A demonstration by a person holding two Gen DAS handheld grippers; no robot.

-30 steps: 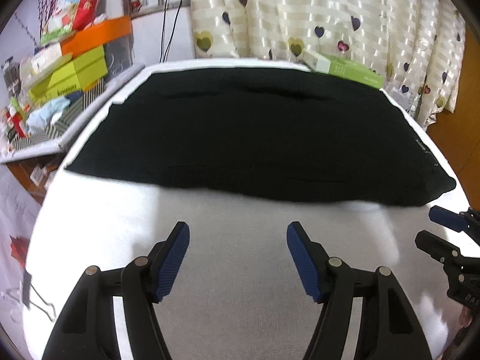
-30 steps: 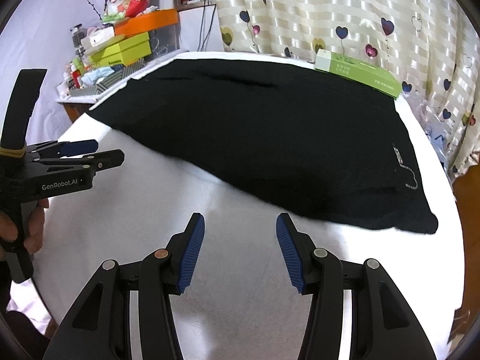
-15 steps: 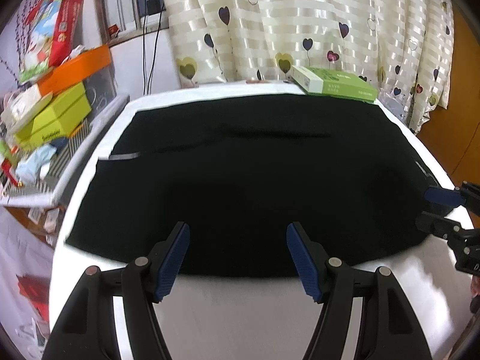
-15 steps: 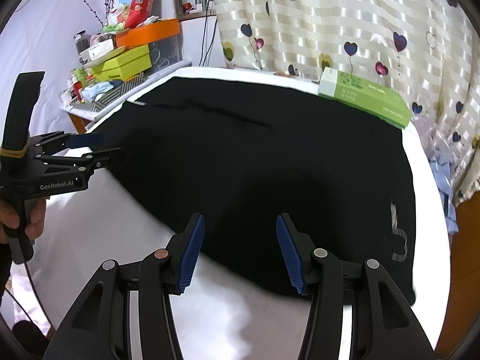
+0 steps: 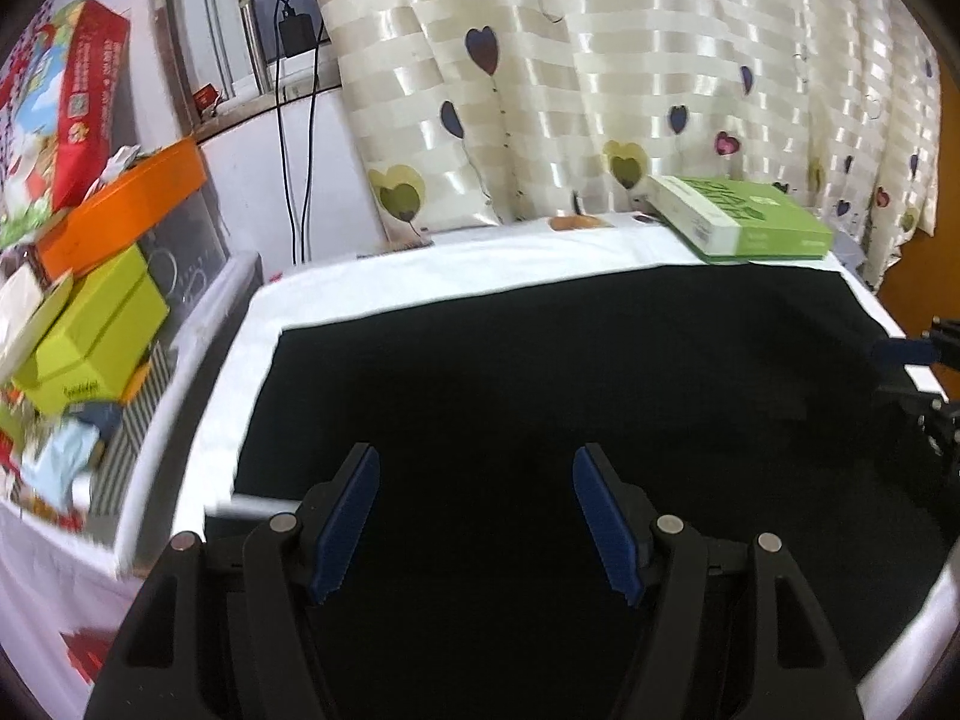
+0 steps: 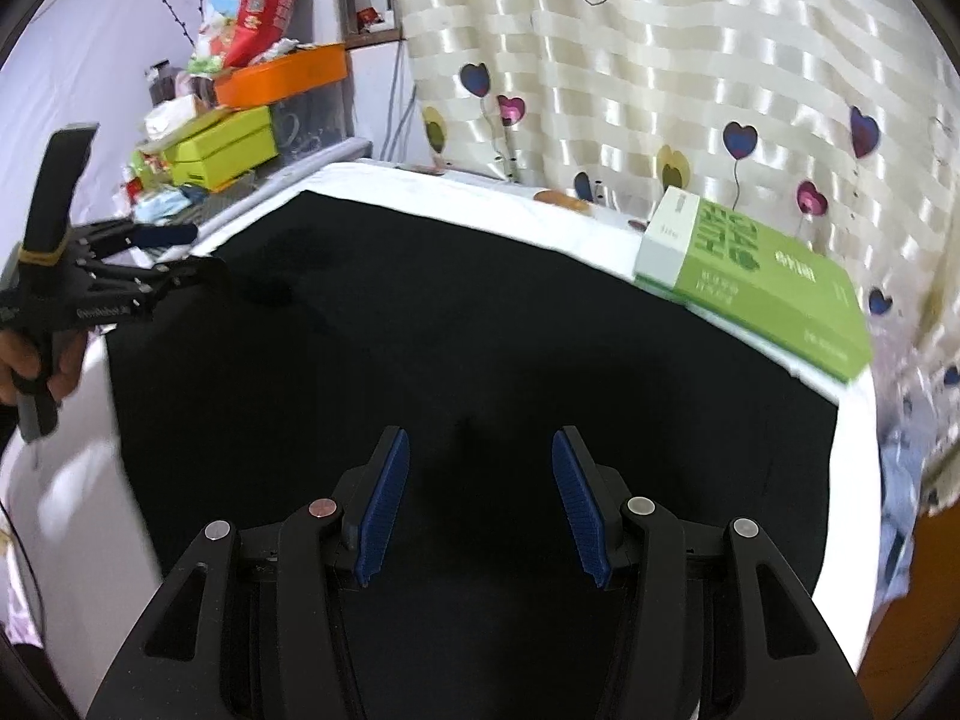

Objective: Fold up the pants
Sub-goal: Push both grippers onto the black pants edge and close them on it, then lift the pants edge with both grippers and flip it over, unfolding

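Heart-print curtains (image 5: pixel 600 60) back a white-covered counter (image 5: pixel 420 276) where black pants (image 5: pixel 570 372) lie spread flat, ready for folding. Left tool (image 5: pixel 474 510) hangs over the pants' left part, jaws apart and empty; right tool (image 6: pixel 480 498) likewise gapes over the right part — probably both reaching toward the far edge. Beyond sits a green box (image 6: pixel 756 276).

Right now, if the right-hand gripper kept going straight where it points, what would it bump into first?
Most likely the black pants on the white-covered table: the open right gripper looks down over them. How near is unclear.
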